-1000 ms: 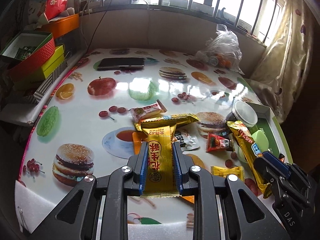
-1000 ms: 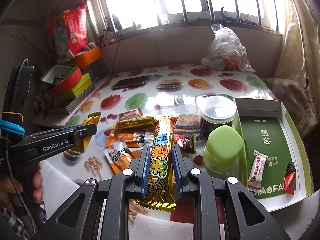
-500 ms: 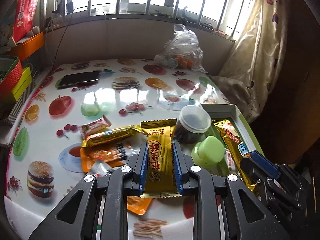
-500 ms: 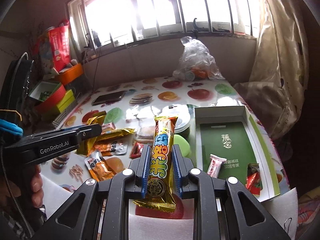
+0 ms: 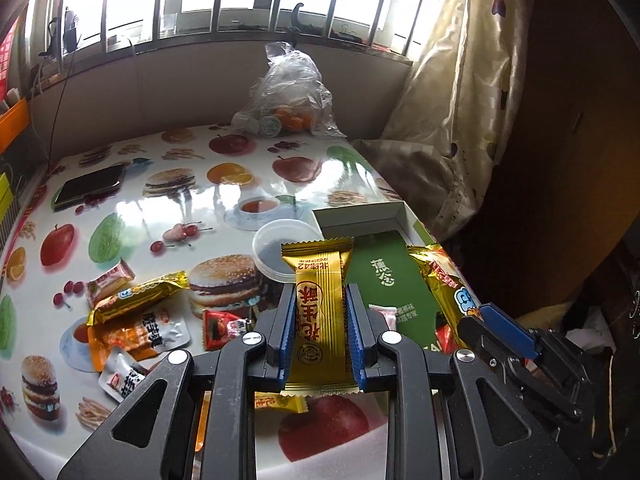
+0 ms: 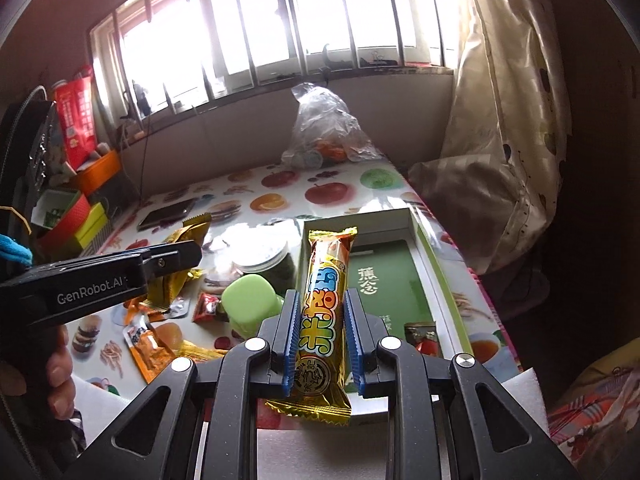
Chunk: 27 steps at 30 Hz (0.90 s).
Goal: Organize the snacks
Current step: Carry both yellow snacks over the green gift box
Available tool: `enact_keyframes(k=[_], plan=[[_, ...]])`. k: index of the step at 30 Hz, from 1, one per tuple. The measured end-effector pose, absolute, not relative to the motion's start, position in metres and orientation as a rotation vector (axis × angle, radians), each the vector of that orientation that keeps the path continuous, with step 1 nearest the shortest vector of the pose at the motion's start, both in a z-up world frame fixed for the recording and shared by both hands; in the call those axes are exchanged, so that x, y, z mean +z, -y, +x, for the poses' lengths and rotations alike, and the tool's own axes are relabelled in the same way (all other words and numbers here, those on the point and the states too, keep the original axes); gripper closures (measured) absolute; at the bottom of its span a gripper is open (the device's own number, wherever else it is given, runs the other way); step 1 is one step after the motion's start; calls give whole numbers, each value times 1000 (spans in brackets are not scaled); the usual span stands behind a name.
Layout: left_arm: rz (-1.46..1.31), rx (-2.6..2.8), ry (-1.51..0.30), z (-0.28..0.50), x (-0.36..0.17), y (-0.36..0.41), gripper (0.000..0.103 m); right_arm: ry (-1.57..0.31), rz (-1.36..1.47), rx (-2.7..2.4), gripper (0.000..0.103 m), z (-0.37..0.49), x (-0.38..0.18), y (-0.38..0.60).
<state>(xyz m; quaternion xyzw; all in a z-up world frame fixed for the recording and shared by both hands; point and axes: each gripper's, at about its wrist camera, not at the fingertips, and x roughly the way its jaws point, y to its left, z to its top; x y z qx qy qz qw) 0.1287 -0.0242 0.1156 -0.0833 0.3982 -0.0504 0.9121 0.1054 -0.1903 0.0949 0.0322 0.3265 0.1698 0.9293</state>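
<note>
green lidded tub beside white box

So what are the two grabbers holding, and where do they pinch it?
The left gripper pinches a flat gold snack packet by its long sides, at its lower half. The right gripper pinches a gold snack bar the same way.

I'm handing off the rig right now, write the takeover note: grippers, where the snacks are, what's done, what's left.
Left gripper: shut on the flat gold packet.
Right gripper: shut on the gold snack bar, above the box.
White box: already holds a pink-white packet and a red packet.
Left: release both held snacks into the box, then collect the loose packets on the table.
</note>
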Motion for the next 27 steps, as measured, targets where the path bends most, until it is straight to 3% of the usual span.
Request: enact_keyframes(k=[27], plan=[[-150,-222,-996,174,61,105,79,-794,65,261,82,152,37,238]])
